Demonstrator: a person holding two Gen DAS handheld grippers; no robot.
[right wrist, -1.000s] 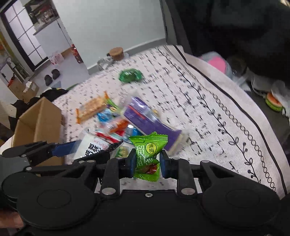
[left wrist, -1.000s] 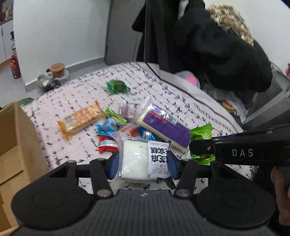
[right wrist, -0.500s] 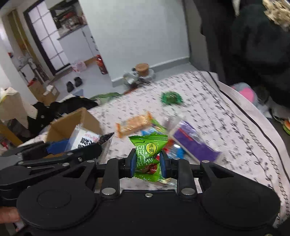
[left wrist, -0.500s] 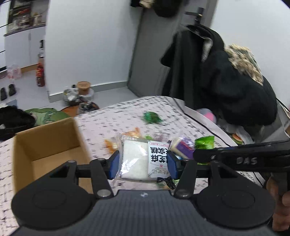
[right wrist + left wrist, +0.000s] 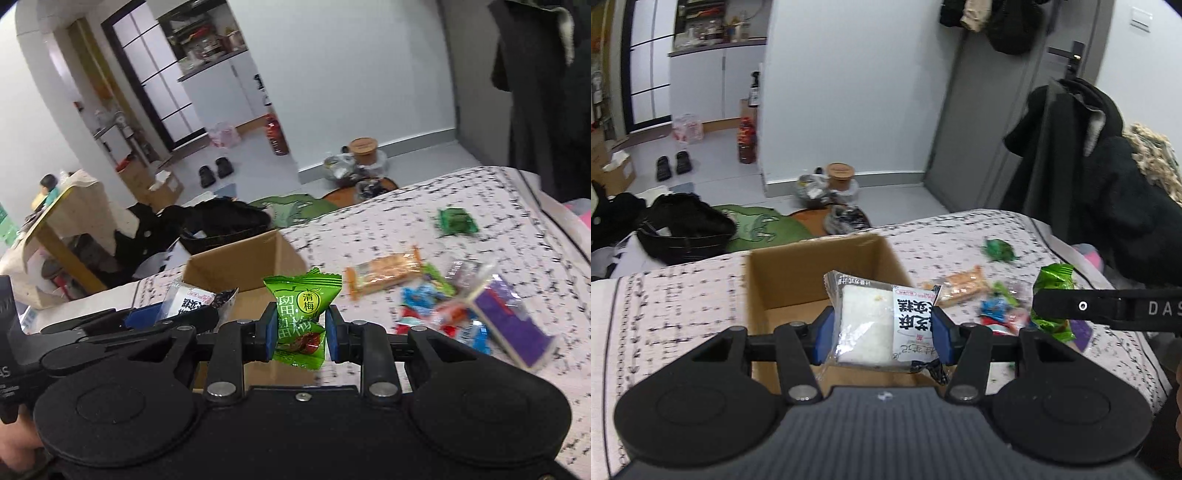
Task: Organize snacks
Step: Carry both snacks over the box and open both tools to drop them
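At frame centre, the left gripper (image 5: 882, 334) clamps a soft, crushable rice cake (image 5: 882, 325) across its middle (crinkly, slippery film), the right gripper (image 5: 300, 334) pinching a light plum candy (image 5: 300, 314).

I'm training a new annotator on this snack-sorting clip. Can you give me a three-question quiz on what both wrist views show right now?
1. True or false: the left claw holds a white rice cake packet.
2. What is the right claw clamped on? A) the orange cracker pack B) a green plum candy packet C) the purple box
3. Which open container sits on the patterned bedspread, just beyond both claws?

Key: 1 true. 2 B, the green plum candy packet. 3 the cardboard box.
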